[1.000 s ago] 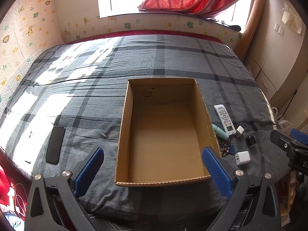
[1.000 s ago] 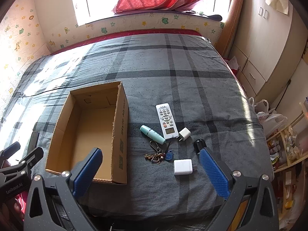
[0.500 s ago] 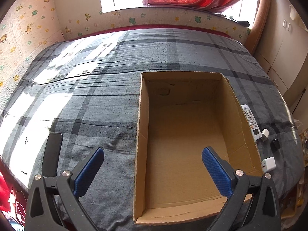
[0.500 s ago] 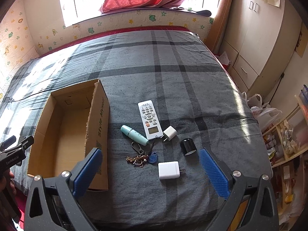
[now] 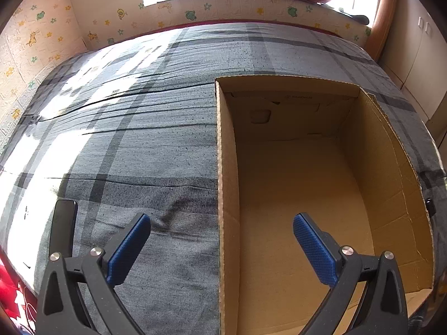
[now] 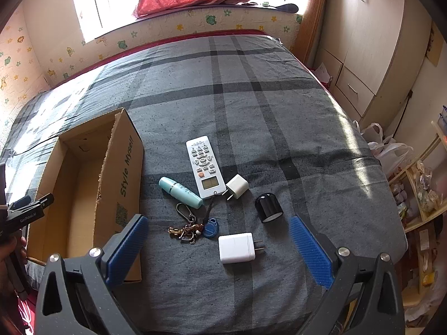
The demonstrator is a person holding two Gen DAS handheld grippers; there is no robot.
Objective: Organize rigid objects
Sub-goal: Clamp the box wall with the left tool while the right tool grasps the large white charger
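The left tongs point(image 5: 222, 236) are held wide open with nothing between the blue pads, which straddle the left wall of a cardboard box point(image 5: 227, 173): one pad is seen over the grey checked bedcover point(image 5: 139, 150), the other over the box floor. The right tongs point(image 6: 218, 241) are likewise spread wide and nothing is gripped; they are held over a group of small things on the bedcover to the right of the box point(image 6: 127, 173).

The box is open at the top, and nothing is seen inside it in either view.

Beside the box, a white remote control point(image 6: 205, 167) is laid lengthwise, with a mint-green tube point(image 6: 180, 192) just to its left and a small white plug point(image 6: 237, 186) just to its right. A black cap point(image 6: 268, 207) lies near the plug. Nearer the tongs, a bunch of keys with a blue tag point(image 6: 192, 224) and a larger white charger point(image 6: 237, 248) are found. A black phone point(image 5: 63, 227) lies on the bedcover, left of the box.
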